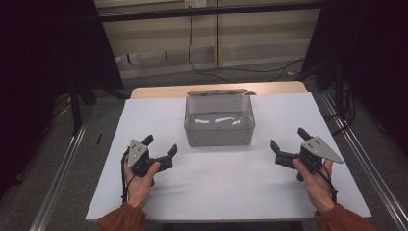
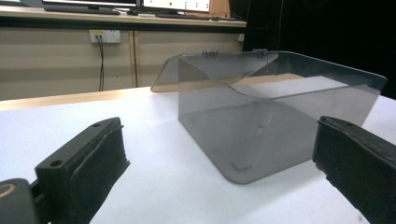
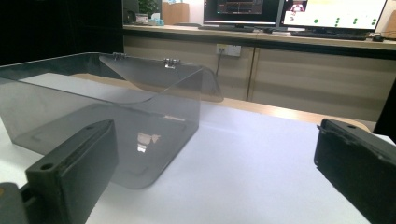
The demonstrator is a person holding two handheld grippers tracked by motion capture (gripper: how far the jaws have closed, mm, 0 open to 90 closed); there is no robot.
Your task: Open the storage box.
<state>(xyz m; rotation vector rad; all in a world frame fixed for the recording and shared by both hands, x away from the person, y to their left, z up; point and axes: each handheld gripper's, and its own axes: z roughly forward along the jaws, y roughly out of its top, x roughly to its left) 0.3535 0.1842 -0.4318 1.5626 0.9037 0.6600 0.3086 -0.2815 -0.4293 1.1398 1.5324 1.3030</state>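
The left gripper (image 1: 160, 144) rests on the white sheet (image 1: 221, 187), its matte black jaws wide apart and holding nothing. Ahead of its fingers and to their right stands the box (image 1: 219, 126), of smoky clear plastic with rounded corners, its hinged lid (image 1: 220, 92) folded back. The right gripper (image 1: 287, 140) has its jaws spread too, the box ahead to their left.

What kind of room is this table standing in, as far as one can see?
Probably a lab or office workroom: monitors on a long counter, a wall socket with cables, and a white-topped table bearing a clear plastic box.
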